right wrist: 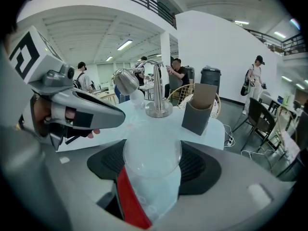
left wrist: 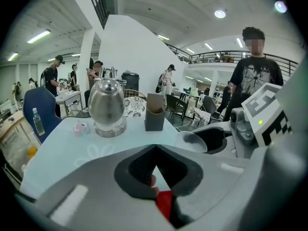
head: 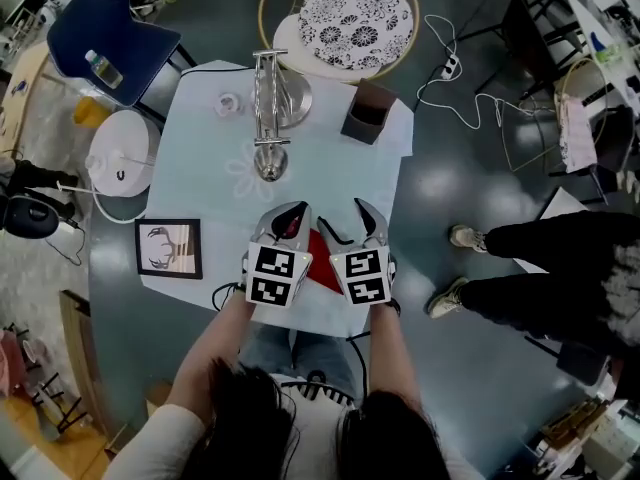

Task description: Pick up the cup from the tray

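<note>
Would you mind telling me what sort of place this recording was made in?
Probably an open-plan lab or workshop hall: mezzanine railing, people working at desks, cables across the floor.

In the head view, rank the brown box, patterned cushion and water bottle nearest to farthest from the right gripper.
1. Brown box, on the table ahead.
2. Patterned cushion, beyond the table's far edge.
3. Water bottle, on the blue chair, far left.

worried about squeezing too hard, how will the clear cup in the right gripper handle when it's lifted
The clear cup looks thin-walled and empty, so it is probably light and would crush easily under a hard squeeze. Its smooth, glossy sides may slip between the pads of the right gripper, which holds it.
</note>
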A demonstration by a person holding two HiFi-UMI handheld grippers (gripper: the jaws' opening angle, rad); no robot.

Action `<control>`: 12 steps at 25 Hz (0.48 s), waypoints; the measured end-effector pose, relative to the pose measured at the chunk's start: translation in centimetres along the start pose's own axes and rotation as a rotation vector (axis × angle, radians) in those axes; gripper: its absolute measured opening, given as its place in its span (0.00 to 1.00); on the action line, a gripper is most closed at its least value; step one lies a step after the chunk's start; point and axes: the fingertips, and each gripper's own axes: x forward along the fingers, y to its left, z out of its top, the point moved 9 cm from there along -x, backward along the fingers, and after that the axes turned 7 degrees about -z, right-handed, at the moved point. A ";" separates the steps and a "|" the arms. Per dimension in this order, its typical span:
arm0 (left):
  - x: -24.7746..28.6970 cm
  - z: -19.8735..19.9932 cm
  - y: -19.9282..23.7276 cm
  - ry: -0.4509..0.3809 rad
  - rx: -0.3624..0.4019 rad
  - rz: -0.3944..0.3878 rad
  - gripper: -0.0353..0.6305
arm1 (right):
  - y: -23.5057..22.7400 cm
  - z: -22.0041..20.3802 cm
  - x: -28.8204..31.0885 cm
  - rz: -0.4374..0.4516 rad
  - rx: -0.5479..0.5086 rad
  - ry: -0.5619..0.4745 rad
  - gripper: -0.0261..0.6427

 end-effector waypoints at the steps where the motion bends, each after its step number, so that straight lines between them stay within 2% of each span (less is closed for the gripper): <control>1: 0.3 -0.2 0.0 0.004 0.002 0.003 0.05 | -0.2 -0.2 0.4 -0.001 0.000 0.002 0.55; 6: 1.6 -1.9 -0.2 0.043 0.037 0.015 0.05 | -0.9 -1.3 1.9 0.005 0.020 0.023 0.55; 12: 2.6 -2.3 0.4 0.033 0.015 0.036 0.06 | -1.3 -2.5 3.6 0.015 0.021 0.046 0.55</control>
